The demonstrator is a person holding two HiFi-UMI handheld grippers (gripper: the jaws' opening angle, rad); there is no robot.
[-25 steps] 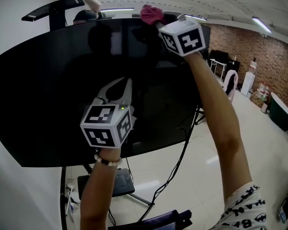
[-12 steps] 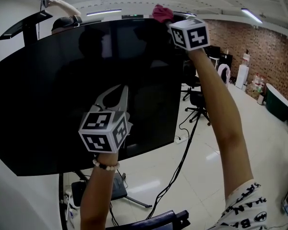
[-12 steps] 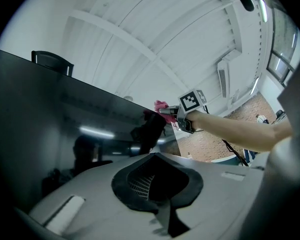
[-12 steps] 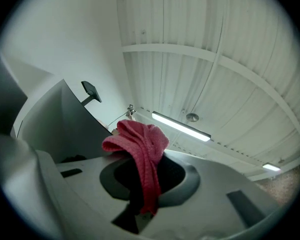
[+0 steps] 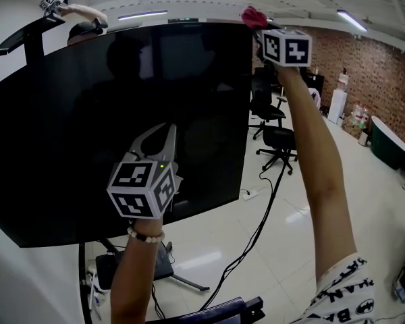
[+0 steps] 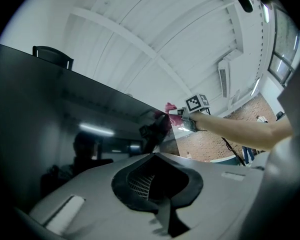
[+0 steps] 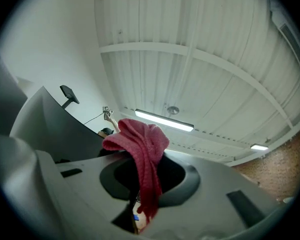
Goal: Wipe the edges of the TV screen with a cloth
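Note:
The large black TV screen (image 5: 88,113) fills the left of the head view. The red cloth (image 5: 254,16) sits at the screen's top right corner, and my right gripper (image 5: 260,27) is shut on it, arm stretched up. In the right gripper view the cloth (image 7: 140,139) drapes over the closed jaws of the right gripper (image 7: 145,156), with the screen's top edge (image 7: 55,129) at the left. My left gripper (image 5: 167,130) is shut and holds nothing, pointing up in front of the screen's lower middle. From the left gripper (image 6: 152,155) view, the cloth (image 6: 171,107) shows at the screen (image 6: 50,114) corner.
The TV stands on a floor stand with a dark base (image 5: 138,268) and trailing cables (image 5: 256,228). Office chairs (image 5: 273,137) stand behind, to the right. A brick wall (image 5: 378,79) closes the far right. A person's raised arm (image 5: 81,12) shows above the screen's top left.
My right gripper has slid the red cloth to the right along the top edge, reaching the top right corner. The left gripper has stayed almost still.

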